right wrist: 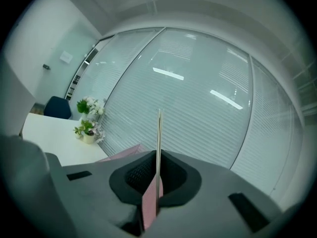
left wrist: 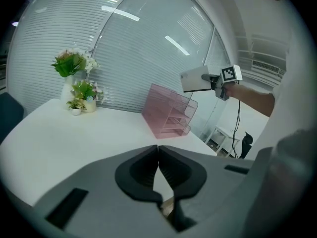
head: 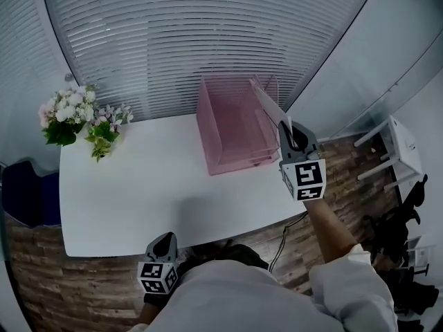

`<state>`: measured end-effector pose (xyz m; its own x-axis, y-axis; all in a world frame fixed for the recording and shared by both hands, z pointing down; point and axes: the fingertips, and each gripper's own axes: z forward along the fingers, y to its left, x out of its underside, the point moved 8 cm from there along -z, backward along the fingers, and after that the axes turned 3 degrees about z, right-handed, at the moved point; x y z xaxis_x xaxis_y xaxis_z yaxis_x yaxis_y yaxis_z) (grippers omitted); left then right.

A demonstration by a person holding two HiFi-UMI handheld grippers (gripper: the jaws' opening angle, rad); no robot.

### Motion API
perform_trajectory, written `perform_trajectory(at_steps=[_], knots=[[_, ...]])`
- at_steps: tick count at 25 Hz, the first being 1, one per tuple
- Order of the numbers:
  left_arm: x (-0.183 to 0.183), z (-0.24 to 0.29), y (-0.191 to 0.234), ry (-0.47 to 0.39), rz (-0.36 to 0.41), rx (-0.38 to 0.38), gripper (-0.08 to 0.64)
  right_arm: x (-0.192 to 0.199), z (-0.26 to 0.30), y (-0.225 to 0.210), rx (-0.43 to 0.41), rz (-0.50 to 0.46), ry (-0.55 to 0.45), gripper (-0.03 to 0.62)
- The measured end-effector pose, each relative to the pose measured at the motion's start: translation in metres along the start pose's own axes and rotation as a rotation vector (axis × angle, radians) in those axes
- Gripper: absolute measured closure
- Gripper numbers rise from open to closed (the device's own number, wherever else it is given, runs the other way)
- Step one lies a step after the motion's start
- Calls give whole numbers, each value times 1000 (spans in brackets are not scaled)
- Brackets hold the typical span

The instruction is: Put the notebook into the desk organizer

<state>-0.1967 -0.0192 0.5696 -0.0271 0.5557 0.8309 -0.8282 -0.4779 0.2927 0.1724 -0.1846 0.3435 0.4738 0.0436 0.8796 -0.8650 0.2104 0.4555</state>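
Note:
A pink mesh desk organizer (head: 232, 126) stands at the back right of the white table (head: 138, 192). My right gripper (head: 289, 135) is shut on a thin white notebook (head: 268, 104) and holds it in the air, tilted, above the organizer's right side. In the right gripper view the notebook (right wrist: 158, 148) stands edge-on between the jaws, with the organizer's pink top (right wrist: 124, 152) just below. My left gripper (head: 160, 254) hangs low at the table's front edge, its jaws shut with nothing between them. The left gripper view shows the organizer (left wrist: 166, 113) and, higher up, the notebook (left wrist: 195, 79) in the right gripper (left wrist: 218, 81).
Pots of flowers (head: 73, 120) stand at the table's back left corner. A blue chair (head: 24, 192) is beside the table's left end. A white side table (head: 401, 151) stands on the wood floor at the right. Window blinds run behind the table.

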Motion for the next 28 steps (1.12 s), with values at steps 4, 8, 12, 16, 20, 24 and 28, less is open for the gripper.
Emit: perform_trajectory(at_steps=[4,8,12,16,20,24,28], knots=[[-5,3,0,-17,-19,-43,550,3,49,-5,-71,-117,55,574],[-10,7,-7,-54,-55,-99,551,9,94,-4,-143,-246,115,574],[-14,7,-10,-78,-80,-150,551,18,129,3,-208,-445,151,574],[-14,10,-16,-90,-101,-187,551,29,151,17,-250,-674,149,574],[-12,14,-21,-97,-112,-204,551,46,159,32,-292,-875,152,574],[-10,18,-22,-93,-126,-214,550,67,157,48,-355,-1000,163,574],[-11,25,-24,-93,-128,-205,551,79,153,60,-407,-1052,170,574]])
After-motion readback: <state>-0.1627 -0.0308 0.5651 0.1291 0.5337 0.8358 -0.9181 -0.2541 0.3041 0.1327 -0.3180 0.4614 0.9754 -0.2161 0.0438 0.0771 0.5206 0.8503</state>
